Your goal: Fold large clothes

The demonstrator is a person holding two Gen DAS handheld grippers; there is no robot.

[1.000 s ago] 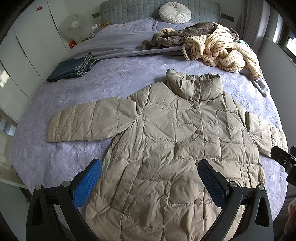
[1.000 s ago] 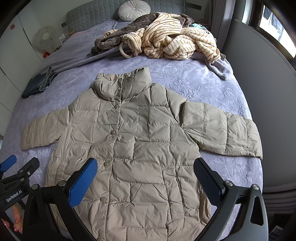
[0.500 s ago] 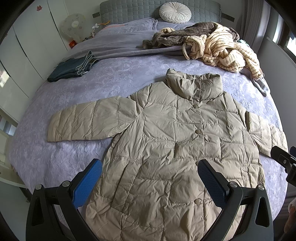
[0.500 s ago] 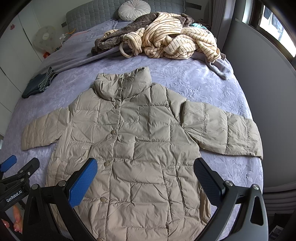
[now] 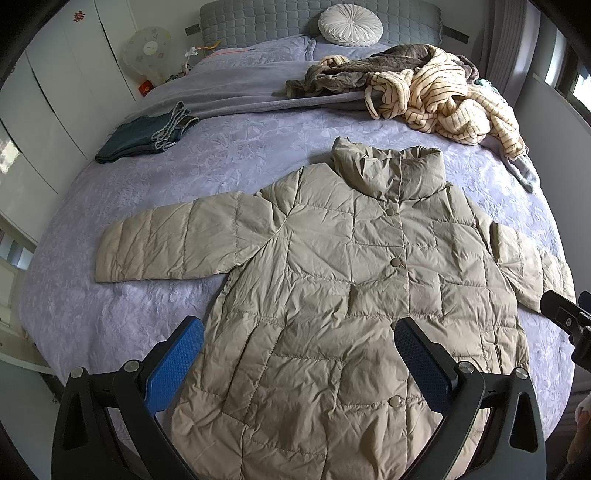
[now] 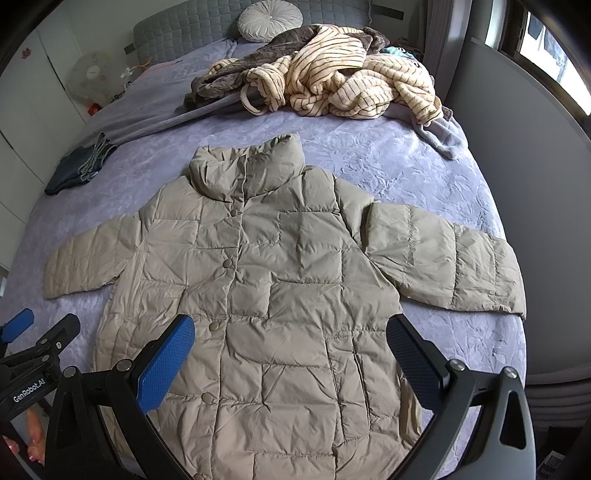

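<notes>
A beige quilted puffer jacket (image 5: 351, 288) lies flat, front up and buttoned, on the lilac bed, both sleeves spread out sideways. It also shows in the right wrist view (image 6: 280, 295). My left gripper (image 5: 299, 365) is open and empty, held above the jacket's lower left half. My right gripper (image 6: 291, 362) is open and empty, above the jacket's lower right half. Part of the right gripper shows at the right edge of the left wrist view (image 5: 569, 321), and the left gripper shows at the left edge of the right wrist view (image 6: 33, 343).
A heap of striped cream and brown clothes (image 5: 424, 92) lies at the bed's far right. Folded dark jeans (image 5: 147, 134) lie at the far left. A round pillow (image 5: 350, 25) leans on the headboard. A grey wall (image 6: 524, 155) borders the bed's right side.
</notes>
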